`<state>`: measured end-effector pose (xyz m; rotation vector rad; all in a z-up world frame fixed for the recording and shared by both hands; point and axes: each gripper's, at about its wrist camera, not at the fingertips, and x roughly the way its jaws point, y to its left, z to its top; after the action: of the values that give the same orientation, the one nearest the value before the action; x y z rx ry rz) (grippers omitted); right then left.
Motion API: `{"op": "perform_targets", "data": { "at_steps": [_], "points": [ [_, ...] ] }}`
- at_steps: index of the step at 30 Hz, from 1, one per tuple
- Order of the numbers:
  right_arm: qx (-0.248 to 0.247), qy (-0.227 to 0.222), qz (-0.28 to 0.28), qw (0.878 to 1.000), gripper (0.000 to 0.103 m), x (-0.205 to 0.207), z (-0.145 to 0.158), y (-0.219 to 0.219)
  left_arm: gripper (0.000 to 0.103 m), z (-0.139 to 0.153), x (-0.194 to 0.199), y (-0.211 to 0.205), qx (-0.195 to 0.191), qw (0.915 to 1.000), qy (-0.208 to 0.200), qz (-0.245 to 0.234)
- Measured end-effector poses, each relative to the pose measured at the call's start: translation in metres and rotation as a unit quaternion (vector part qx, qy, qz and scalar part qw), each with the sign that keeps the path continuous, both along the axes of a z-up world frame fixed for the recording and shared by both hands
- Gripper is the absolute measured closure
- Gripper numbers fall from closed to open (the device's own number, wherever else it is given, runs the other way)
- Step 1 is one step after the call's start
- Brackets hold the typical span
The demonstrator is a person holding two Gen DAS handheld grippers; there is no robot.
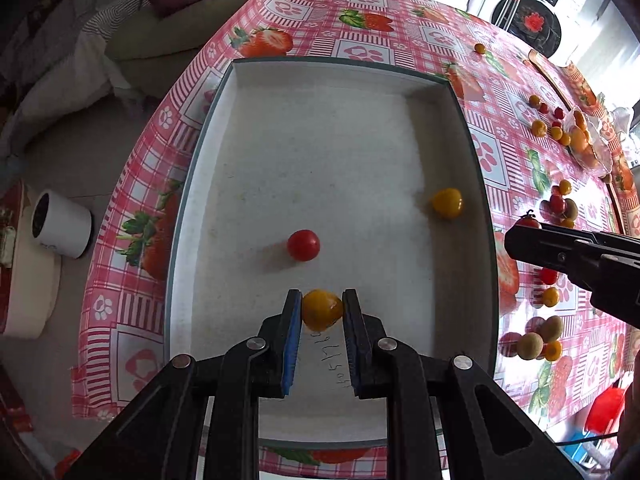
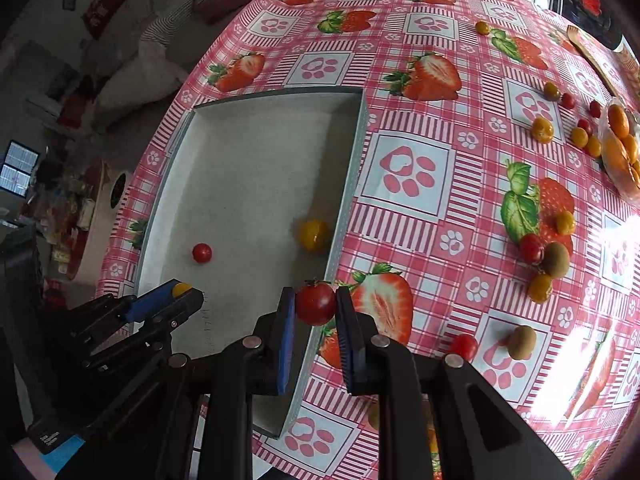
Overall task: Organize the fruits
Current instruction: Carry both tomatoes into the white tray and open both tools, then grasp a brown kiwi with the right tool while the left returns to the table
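A shallow white tray (image 1: pixel 320 68) lies on the strawberry-print tablecloth; it also shows in the right wrist view (image 2: pixel 356 168). In it lie a red cherry tomato (image 1: pixel 303 245) (image 2: pixel 201 253) and a yellow one (image 1: pixel 447 202) (image 2: pixel 314 234). My left gripper (image 1: pixel 321 309) (image 2: pixel 182 290) is shut on a yellow cherry tomato (image 1: pixel 321 309) (image 2: pixel 181 289) low over the tray's near end. My right gripper (image 2: pixel 315 303) (image 1: pixel 524 236) is shut on a red cherry tomato (image 2: pixel 315 303) (image 1: pixel 528 221) with a green stem, over the tray's right rim.
Several loose red and yellow tomatoes and small kiwis (image 2: pixel 556 259) lie scattered on the cloth right of the tray. A clear bag of orange fruit (image 2: pixel 620 144) sits at the far right. A lone yellow tomato (image 2: pixel 482 27) lies far back. A white pot (image 1: pixel 60 224) stands on the floor left.
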<state>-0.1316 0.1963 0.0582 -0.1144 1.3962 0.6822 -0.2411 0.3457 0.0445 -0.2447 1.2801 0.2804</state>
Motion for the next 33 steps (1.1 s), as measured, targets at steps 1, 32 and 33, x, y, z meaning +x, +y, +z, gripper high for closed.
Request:
{"op": "perform_targets", "data": {
  "at_steps": [1, 32, 33],
  "points": [
    [0.001, 0.002, 0.005, 1.000, 0.082, 0.000, -0.001, 0.006, 0.081, -0.002, -0.002, 0.003, 0.002, 1.0000, 0.002, 0.004],
    [-0.001, 0.033, 0.034, 0.999, 0.039, -0.001, -0.046, 0.062, 0.023, -0.028, -0.003, -0.002, 0.071, 0.9971, 0.026, 0.003],
    [0.003, 0.033, 0.032, 0.999, 0.038, -0.001, -0.044, 0.061, 0.023, -0.028, -0.002, -0.002, 0.069, 0.9972, 0.027, 0.003]
  ]
}}
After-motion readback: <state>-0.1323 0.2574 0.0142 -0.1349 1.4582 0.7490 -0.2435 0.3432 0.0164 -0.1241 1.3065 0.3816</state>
